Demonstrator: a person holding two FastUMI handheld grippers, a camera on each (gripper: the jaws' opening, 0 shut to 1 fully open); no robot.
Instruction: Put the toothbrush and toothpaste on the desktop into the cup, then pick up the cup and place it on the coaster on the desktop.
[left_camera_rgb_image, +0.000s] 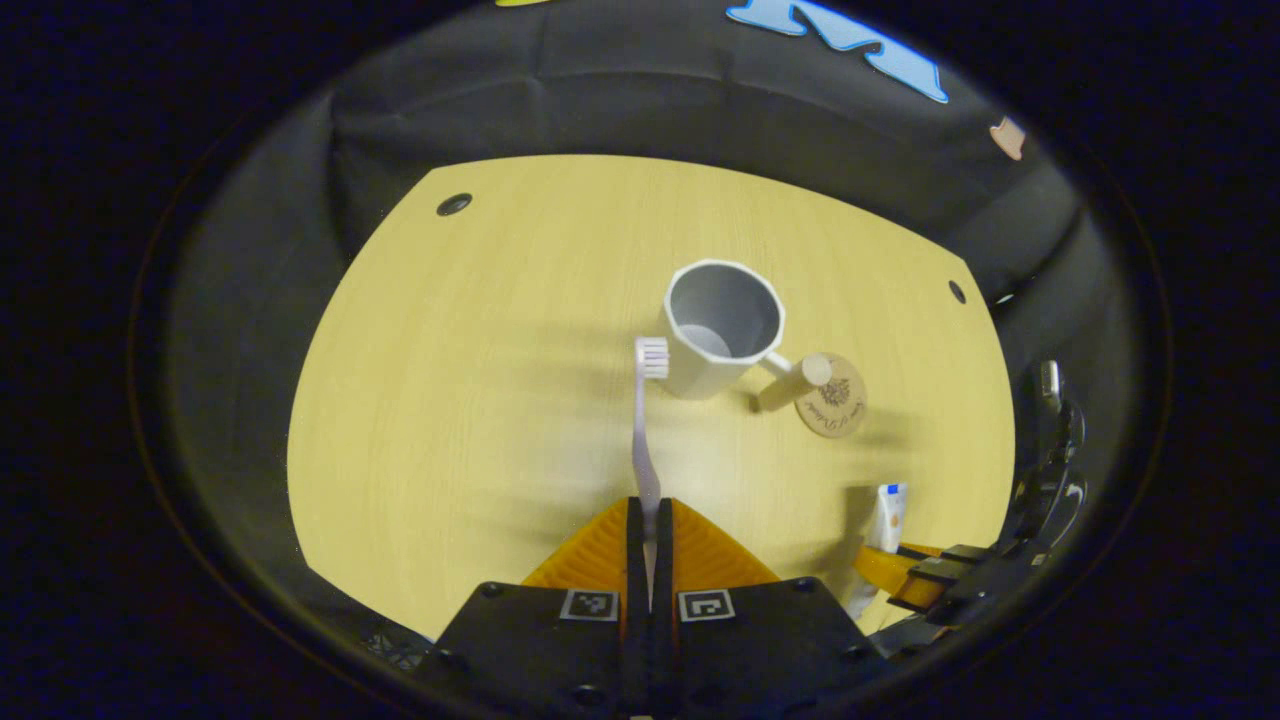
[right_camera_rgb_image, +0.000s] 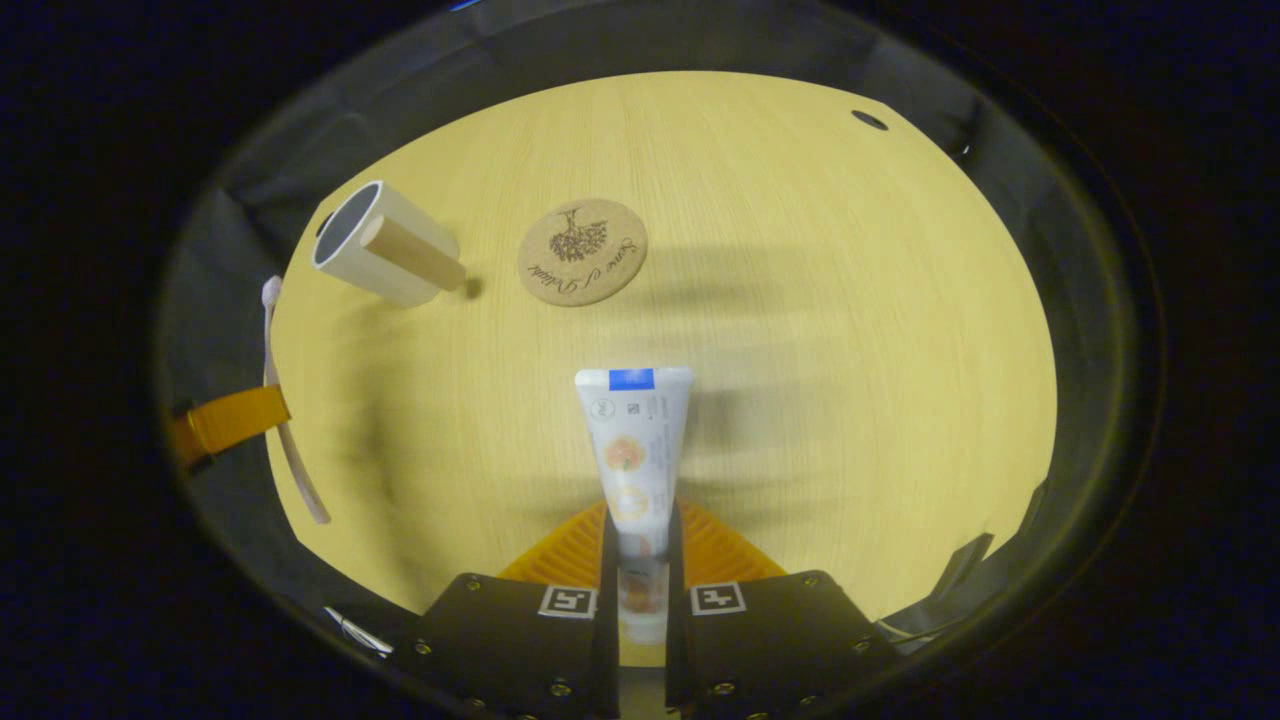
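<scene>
In the left gripper view my left gripper (left_camera_rgb_image: 650, 520) is shut on the handle of a pale toothbrush (left_camera_rgb_image: 645, 430), whose bristled head points up beside the grey cup (left_camera_rgb_image: 722, 340). The cup stands upright and has a wooden handle. A round cork coaster (left_camera_rgb_image: 835, 397) lies just right of it. In the right gripper view my right gripper (right_camera_rgb_image: 640, 530) is shut on a white toothpaste tube (right_camera_rgb_image: 634, 450), held above the table. There the cup (right_camera_rgb_image: 375, 245) is at the far left, the coaster (right_camera_rgb_image: 582, 251) to its right, and the toothbrush (right_camera_rgb_image: 285, 420) in the other gripper at the left edge.
The yellow wooden desktop (left_camera_rgb_image: 480, 400) has small dark cable holes near its far corners (left_camera_rgb_image: 453, 204). The right gripper with the toothpaste (left_camera_rgb_image: 885, 520) shows at the lower right of the left gripper view. Black cloth walls ring the table.
</scene>
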